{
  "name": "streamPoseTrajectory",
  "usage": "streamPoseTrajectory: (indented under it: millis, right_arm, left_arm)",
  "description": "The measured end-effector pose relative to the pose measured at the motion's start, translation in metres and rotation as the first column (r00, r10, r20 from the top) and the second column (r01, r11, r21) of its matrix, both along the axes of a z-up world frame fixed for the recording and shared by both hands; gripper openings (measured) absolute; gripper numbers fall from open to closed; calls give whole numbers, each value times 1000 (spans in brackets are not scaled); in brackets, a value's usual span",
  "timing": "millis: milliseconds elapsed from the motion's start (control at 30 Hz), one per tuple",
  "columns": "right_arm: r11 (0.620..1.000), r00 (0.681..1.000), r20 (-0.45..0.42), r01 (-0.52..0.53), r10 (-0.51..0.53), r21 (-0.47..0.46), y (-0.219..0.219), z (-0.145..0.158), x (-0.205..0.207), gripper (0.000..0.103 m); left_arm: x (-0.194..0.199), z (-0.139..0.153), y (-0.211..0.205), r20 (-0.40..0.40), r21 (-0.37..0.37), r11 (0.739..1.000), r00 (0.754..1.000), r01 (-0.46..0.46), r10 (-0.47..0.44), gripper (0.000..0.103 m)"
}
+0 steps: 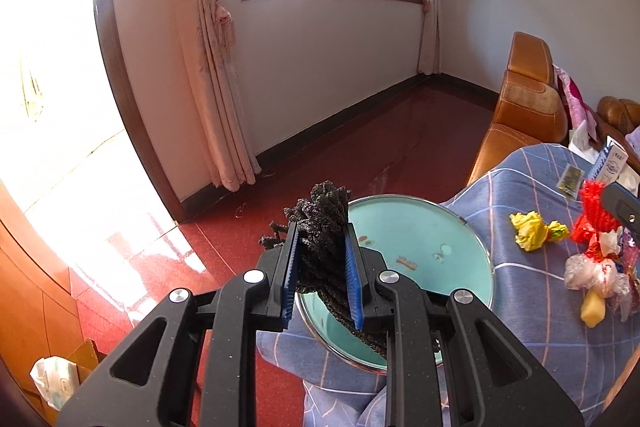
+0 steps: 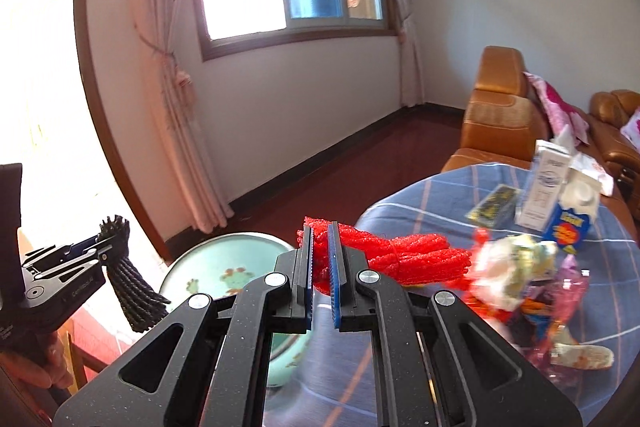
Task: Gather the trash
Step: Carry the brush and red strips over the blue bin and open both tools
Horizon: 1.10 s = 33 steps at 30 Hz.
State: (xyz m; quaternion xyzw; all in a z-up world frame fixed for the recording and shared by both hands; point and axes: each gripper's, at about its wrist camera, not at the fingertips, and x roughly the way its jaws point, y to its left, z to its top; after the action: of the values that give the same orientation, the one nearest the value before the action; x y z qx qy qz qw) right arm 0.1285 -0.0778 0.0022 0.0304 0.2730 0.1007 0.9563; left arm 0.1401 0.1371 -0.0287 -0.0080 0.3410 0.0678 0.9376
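My left gripper point(image 1: 322, 247) is shut on a black foam net point(image 1: 320, 219) and holds it above the near rim of a turquoise basin point(image 1: 420, 239). In the right wrist view the left gripper point(image 2: 108, 239) shows at far left with the black net point(image 2: 132, 299) hanging down beside the basin point(image 2: 216, 267). My right gripper point(image 2: 320, 255) is shut on a red foam net point(image 2: 404, 259), lifted above the blue checked tablecloth point(image 2: 440, 195). The red net point(image 1: 592, 211) also shows at the right edge of the left wrist view.
On the cloth lie a yellow crumpled wrapper point(image 1: 530, 231), clear plastic bags with scraps point(image 1: 600, 275), a dark sachet point(image 2: 492, 207), a white carton point(image 2: 544, 183) and a blue carton point(image 2: 568, 223). A brown sofa point(image 2: 500, 115) stands behind. A cardboard box with tissues point(image 1: 60, 379) sits on the floor.
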Motion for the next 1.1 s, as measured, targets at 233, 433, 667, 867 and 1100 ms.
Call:
streamPoseTrajectory:
  millis: [233, 433, 667, 867, 1100]
  right_arm:
    - [997, 997, -51, -59, 57, -46, 41, -24, 22, 8]
    - [993, 987, -124, -107, 99, -59, 64, -51, 43, 8]
    - [987, 968, -208, -154, 141, -47, 80, -79, 65, 8]
    - [981, 938, -292, -192, 189, 19, 85, -98, 82, 14]
    - [984, 942, -283, -171, 180, 55, 72, -86, 79, 40]
  left_arm:
    - [17, -26, 8, -52, -36, 999, 999, 2, -4, 21]
    - [34, -51, 6, -105, -46, 999, 994, 26, -31, 21]
    - [47, -76, 8, -173, -43, 998, 984, 44, -51, 21]
    - [54, -94, 5, -224, -34, 998, 973, 58, -64, 26]
    - [48, -86, 6, -193, -14, 999, 980, 50, -52, 58]
